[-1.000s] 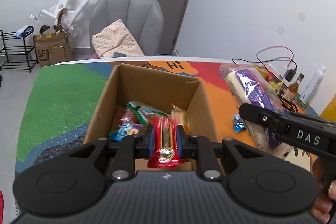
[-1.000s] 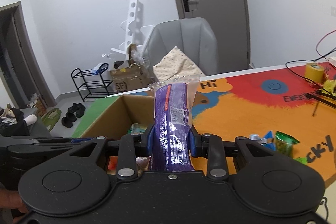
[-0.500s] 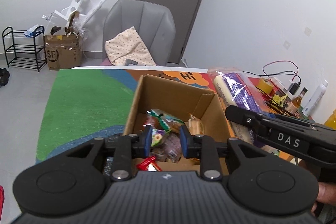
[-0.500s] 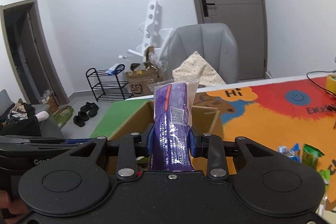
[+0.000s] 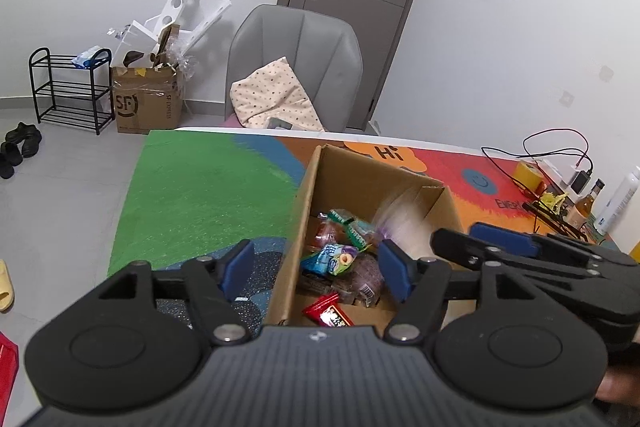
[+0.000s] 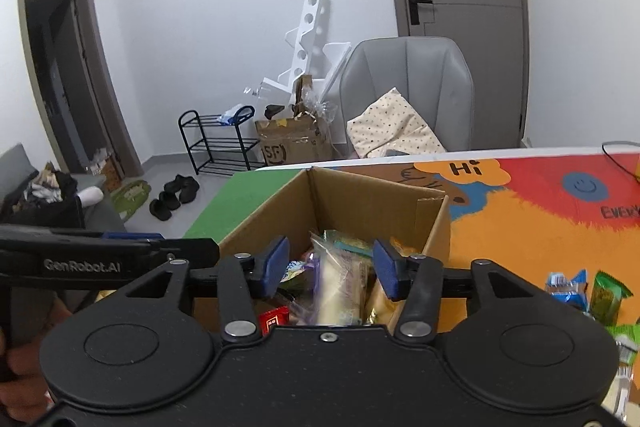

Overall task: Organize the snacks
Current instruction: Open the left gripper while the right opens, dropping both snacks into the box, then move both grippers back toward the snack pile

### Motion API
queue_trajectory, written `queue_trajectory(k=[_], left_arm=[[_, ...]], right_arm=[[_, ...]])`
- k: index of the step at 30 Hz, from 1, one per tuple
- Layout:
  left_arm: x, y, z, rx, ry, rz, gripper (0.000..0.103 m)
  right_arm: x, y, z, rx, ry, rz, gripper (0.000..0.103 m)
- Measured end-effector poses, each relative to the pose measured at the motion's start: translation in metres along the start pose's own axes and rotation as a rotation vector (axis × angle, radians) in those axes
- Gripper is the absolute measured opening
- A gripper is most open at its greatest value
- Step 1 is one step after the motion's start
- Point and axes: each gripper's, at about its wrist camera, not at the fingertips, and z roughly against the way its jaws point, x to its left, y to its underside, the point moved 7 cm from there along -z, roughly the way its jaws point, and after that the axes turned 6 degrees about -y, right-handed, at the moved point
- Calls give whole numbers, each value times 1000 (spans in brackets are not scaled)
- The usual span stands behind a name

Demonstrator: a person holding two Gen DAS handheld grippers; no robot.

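An open cardboard box [image 5: 316,183] [image 6: 352,195] stands on the colourful table mat and holds several snack packets. A red packet [image 5: 328,313] lies at its near edge. The long purple and cream packet [image 6: 340,283] is blurred, dropping into the box, and shows as a blur in the left wrist view [image 5: 396,223]. My left gripper [image 5: 316,269] is open and empty above the box's near left side. My right gripper [image 6: 328,267] is open and empty just above the box; it also shows in the left wrist view [image 5: 500,247].
Blue and green snack packets [image 6: 588,291] lie on the mat right of the box. Cables, a tape roll [image 5: 528,173] and bottles [image 5: 586,201] sit at the table's far right. A grey chair [image 5: 296,67] stands behind the table.
The left gripper let go of the red packet into the box and opened wide. The right gripper moved over the box and has just opened, releasing the purple packet, which falls in.
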Motion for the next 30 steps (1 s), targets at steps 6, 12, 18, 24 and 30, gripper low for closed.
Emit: queue_trajectory(k=[6, 12, 18, 24, 30], left_arm=[[-11, 2, 1, 0, 14, -12, 70], [-26, 5, 0, 8, 32, -32, 76], [-43, 11, -2, 22, 54, -47, 81], [-65, 17, -1, 27, 85, -74, 84], [-91, 24, -1, 33, 112, -107, 87]], right_arm=[[-17, 0, 20, -18, 30, -40, 49], [-30, 9, 34, -6, 63, -60, 50], [-46, 19, 50, 3, 96, -96, 57], [-65, 26, 69, -4, 142, -131, 66], [-89, 37, 87, -3, 191, -165, 77]])
